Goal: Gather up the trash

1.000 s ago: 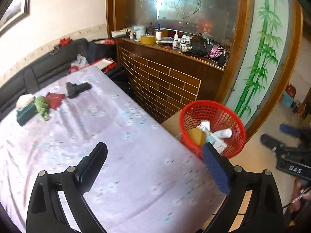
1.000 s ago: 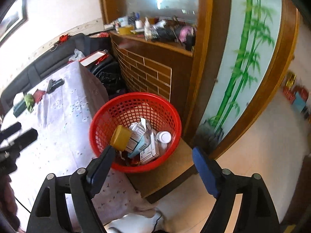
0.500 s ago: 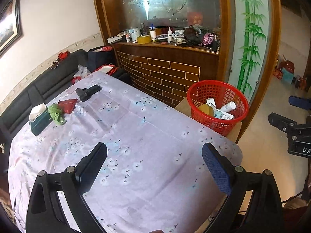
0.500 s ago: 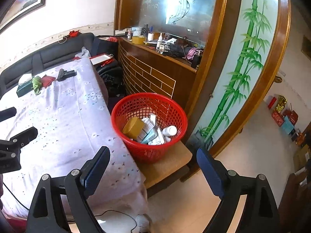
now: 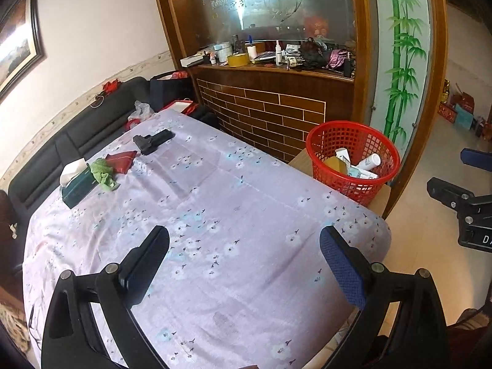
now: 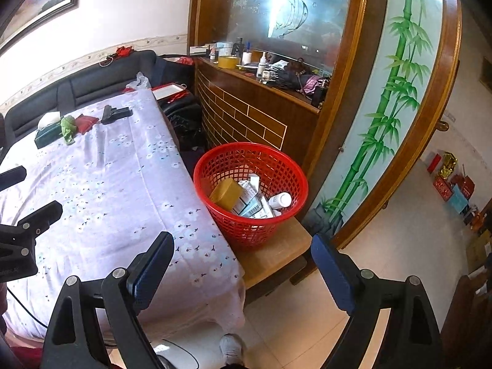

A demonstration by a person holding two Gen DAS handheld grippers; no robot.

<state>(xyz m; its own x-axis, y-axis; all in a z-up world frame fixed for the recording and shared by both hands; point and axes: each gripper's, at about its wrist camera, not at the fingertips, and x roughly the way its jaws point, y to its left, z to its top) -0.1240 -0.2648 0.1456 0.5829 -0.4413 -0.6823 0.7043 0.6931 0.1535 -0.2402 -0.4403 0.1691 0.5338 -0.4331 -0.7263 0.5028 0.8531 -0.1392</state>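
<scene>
We hold both grippers, left gripper [image 5: 244, 264] and right gripper [image 6: 243, 269], fingers apart and empty, above the tabletop [image 5: 215, 215]; the trash sits in the red basket [image 6: 250, 184] beside it.

Basket [image 6: 250, 184] on stool [image 6: 276, 255] right of table [image 6: 101, 184]; trash [image 6: 246, 198] in basket

Black sofa [image 5: 77, 135], wooden cabinet [image 5: 276, 98], bamboo-painted panel [image 6: 384, 117], tiled floor [image 6: 399, 246]

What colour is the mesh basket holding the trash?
Red; the basket shows best in the right wrist view.
</scene>
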